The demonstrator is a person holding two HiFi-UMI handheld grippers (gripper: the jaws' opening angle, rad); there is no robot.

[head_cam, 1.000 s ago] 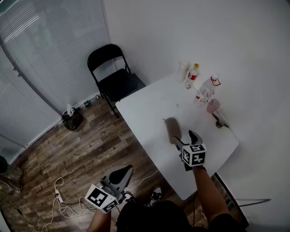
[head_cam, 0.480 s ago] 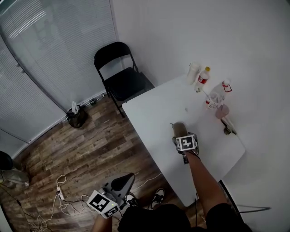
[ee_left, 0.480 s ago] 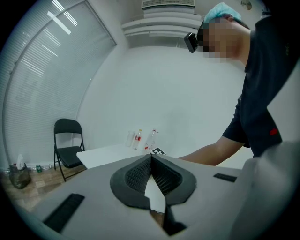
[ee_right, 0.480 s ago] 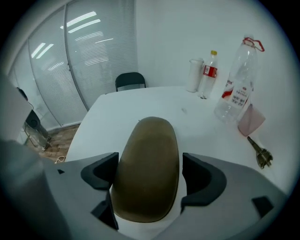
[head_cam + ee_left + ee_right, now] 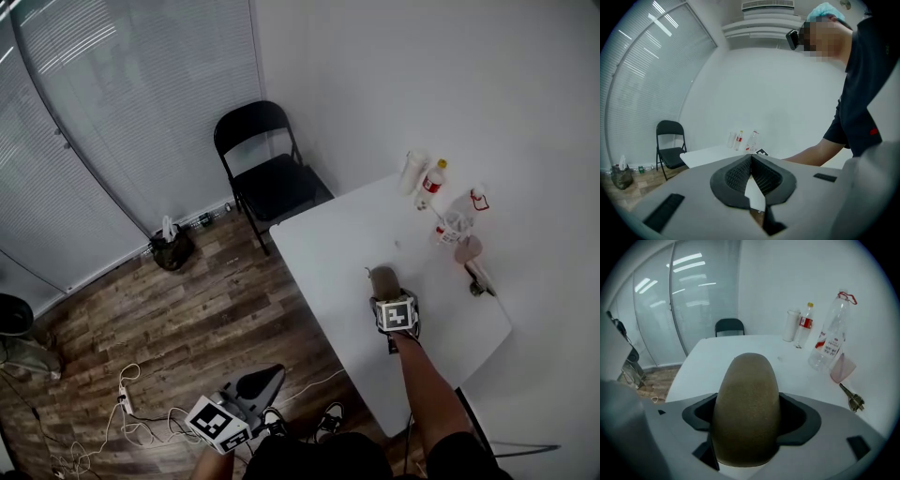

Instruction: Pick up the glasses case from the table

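Observation:
The glasses case [image 5: 382, 279], a brown oval hard case, lies near the middle of the white table [image 5: 323, 239]. My right gripper [image 5: 387, 294] points steeply down over its near end. In the right gripper view the case [image 5: 747, 394] fills the space between the widely spread jaws, whose dark pads [image 5: 696, 414] flank its sides without a clear squeeze. The case still rests on the table [image 5: 701, 366]. My left gripper [image 5: 253, 382] hangs low at the bottom left, off the table, over the wooden floor. Its jaws [image 5: 751, 158] are shut on nothing.
At the table's far right stand a white cup [image 5: 411, 170], a red-labelled bottle [image 5: 431, 181] and a clear bottle [image 5: 457, 212], with a pink item [image 5: 466, 249] and keys [image 5: 480, 281] nearer. A black folding chair [image 5: 267, 178] stands beyond the table. Cables [image 5: 122, 408] lie on the floor.
My right gripper has dropped from above the table down onto the case and now straddles it. The left gripper has stayed low at the bottom left.

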